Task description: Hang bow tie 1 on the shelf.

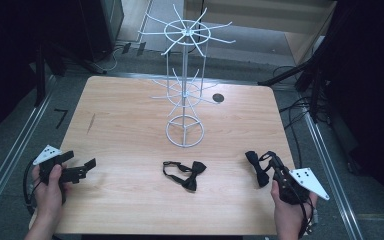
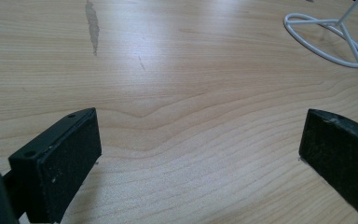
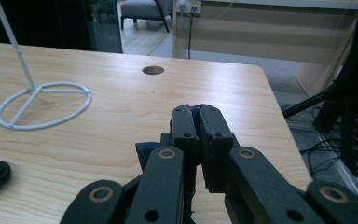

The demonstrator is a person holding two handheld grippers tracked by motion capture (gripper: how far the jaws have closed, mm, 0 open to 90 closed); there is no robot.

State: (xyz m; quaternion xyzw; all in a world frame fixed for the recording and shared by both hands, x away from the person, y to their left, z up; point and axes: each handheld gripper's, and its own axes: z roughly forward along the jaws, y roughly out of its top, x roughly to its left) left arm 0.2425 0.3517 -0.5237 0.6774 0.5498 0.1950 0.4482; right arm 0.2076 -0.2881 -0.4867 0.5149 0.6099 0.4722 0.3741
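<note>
High view shows the right claw (image 1: 269, 166) clamped on one black bow tie (image 1: 256, 166) near the tabletop's (image 1: 130, 125) right edge, the wire rack (image 1: 185, 75) standing ahead and to its left, while the left claw (image 1: 79, 165) waits open.

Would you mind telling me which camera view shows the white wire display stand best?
The high view: the white wire display stand appears whole there, from ring base to hooked top. The left gripper view and the right gripper view show just its ring base and a bit of pole.
</note>
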